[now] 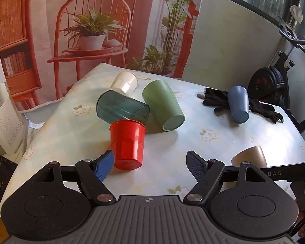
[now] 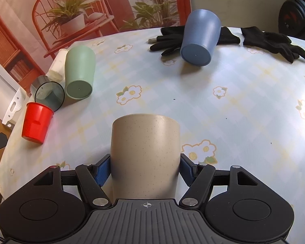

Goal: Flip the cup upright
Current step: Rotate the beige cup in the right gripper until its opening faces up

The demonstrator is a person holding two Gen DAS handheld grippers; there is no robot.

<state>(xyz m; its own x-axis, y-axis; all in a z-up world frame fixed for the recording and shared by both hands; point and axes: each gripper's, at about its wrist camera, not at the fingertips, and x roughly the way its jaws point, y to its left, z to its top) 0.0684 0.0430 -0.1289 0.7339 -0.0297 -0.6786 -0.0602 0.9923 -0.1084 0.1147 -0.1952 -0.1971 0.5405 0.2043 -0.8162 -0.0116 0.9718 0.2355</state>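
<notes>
My right gripper [image 2: 145,169] is shut on a beige speckled cup [image 2: 145,154], its blue pads pressed on both sides of the cup, over the tablecloth. That cup also shows at the right of the left wrist view [image 1: 251,155]. My left gripper [image 1: 150,165] is open and empty just above the table, its left pad close to a red cup [image 1: 128,142] lying on its side. The red cup also shows in the right wrist view [image 2: 37,123].
A dark teal clear cup [image 1: 122,107], a green cup [image 1: 162,105] and a white cup [image 1: 125,81] lie on their sides behind the red one. A blue cup [image 1: 238,103] lies on black gloves [image 1: 262,106] at the back right. The floral tablecloth [image 1: 193,142] covers the table.
</notes>
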